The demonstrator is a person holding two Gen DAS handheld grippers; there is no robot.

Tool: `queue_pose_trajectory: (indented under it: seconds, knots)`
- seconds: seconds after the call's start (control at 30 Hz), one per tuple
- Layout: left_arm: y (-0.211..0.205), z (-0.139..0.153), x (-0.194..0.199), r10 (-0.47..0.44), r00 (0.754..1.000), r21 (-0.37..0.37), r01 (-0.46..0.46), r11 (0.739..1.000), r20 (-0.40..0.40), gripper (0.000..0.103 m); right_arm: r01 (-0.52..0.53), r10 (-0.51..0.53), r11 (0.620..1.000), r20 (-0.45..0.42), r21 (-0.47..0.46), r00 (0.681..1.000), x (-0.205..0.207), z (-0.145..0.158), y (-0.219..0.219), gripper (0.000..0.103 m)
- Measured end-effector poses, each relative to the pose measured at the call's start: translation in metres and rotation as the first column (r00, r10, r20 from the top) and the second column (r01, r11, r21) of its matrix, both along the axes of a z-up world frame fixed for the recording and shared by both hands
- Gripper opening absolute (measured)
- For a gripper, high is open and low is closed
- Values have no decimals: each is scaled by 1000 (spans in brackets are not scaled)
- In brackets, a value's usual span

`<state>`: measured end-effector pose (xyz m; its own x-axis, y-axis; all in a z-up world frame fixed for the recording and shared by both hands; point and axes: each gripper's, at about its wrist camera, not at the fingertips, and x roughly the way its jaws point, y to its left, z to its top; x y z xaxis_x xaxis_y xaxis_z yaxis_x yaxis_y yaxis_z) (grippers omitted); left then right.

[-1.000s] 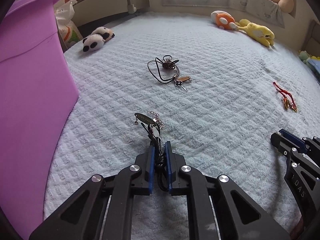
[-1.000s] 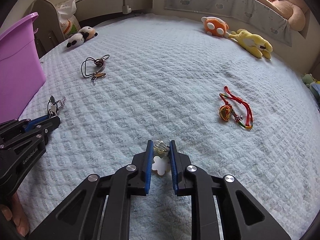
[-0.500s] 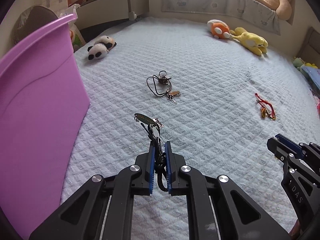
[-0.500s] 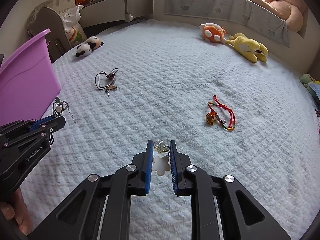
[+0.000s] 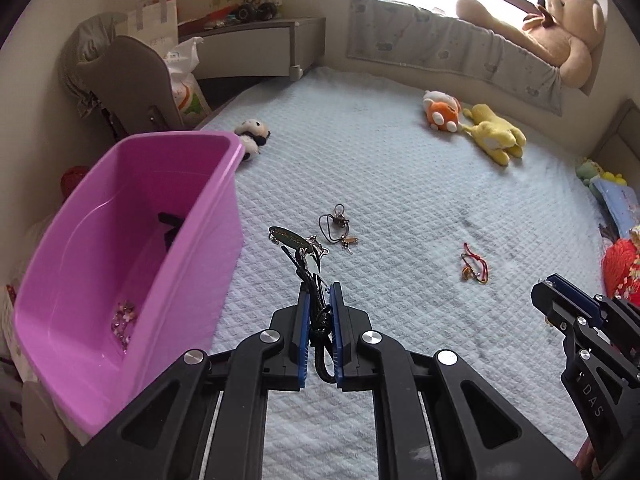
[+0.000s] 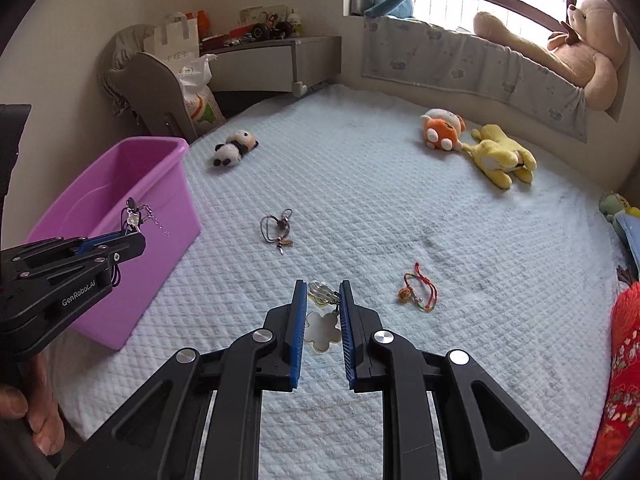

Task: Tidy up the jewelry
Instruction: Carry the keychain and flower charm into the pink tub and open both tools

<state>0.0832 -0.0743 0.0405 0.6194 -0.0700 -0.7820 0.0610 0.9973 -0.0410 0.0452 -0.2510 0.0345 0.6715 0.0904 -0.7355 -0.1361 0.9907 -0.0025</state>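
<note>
We see a bright purple bin against a pale blue bedspread quilted in a small diamond pattern, and on it a black-and-white panda toy, an orange-and-white plush and a yellow plush. A dark cord necklace and a red string bracelet with green and gold touches lie on the quilt. Our black grippers have blue pads, and a beige teddy bear lies above a grey-blue cloth printed with small clouds.
</note>
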Motion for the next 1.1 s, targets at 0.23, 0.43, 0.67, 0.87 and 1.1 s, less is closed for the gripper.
queue_pose_trajectory:
  seconds: [0.23,0.43,0.67,0.87,1.1]
  knots:
    - [50,65,-23,115,993,19,-116,993,31,10,-132,130,990,32,44,991,-5,63,38,16]
    - [108,88,-30,188,982,25,-189,982,13,10,-220,217,974,48,62,975,4,89,94,16]
    - [175,94,-20,140,990,50,-140,989,11,10,-236,231,966,58,105,971,18,105,175,16]
    - [221,81,4,27,999,46,-26,999,-17,10,-185,186,975,5,125,983,39,99,239,16]
    - [263,57,34,-36,995,8,37,999,-92,10,-116,135,979,-111,165,985,73,79,291,16]
